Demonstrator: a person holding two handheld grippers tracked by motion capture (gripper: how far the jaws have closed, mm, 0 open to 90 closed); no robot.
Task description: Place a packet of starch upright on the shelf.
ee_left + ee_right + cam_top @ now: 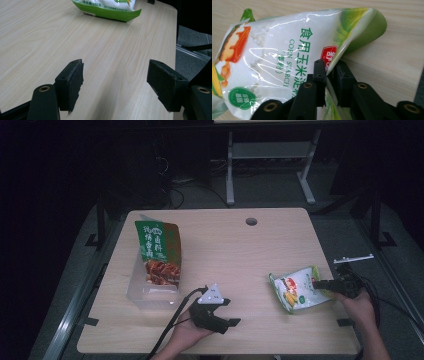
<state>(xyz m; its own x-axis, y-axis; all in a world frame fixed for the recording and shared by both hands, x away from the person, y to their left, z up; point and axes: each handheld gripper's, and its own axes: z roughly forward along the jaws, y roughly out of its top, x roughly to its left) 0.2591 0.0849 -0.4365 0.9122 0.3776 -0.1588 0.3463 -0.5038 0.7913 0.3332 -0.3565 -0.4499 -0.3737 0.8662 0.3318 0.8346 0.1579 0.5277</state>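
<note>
A white and green corn starch bag (297,289) lies at the right of the wooden table (225,245). My right gripper (319,284) is shut on the bag's near edge; in the right gripper view its jaws pinch the bag (287,57) at the gripper (329,72). My left gripper (220,312) rests in a hand near the front edge, left of centre, jaws wide apart. In the left gripper view the gripper (115,85) stands open over bare wood, with the bag's green bottom edge (107,10) farther off.
A green and orange snack bag (158,252) stands in a clear plastic container (145,296) at the left. A round cable hole (251,221) sits near the table's far edge. Desk legs and cables stand on the dark floor behind.
</note>
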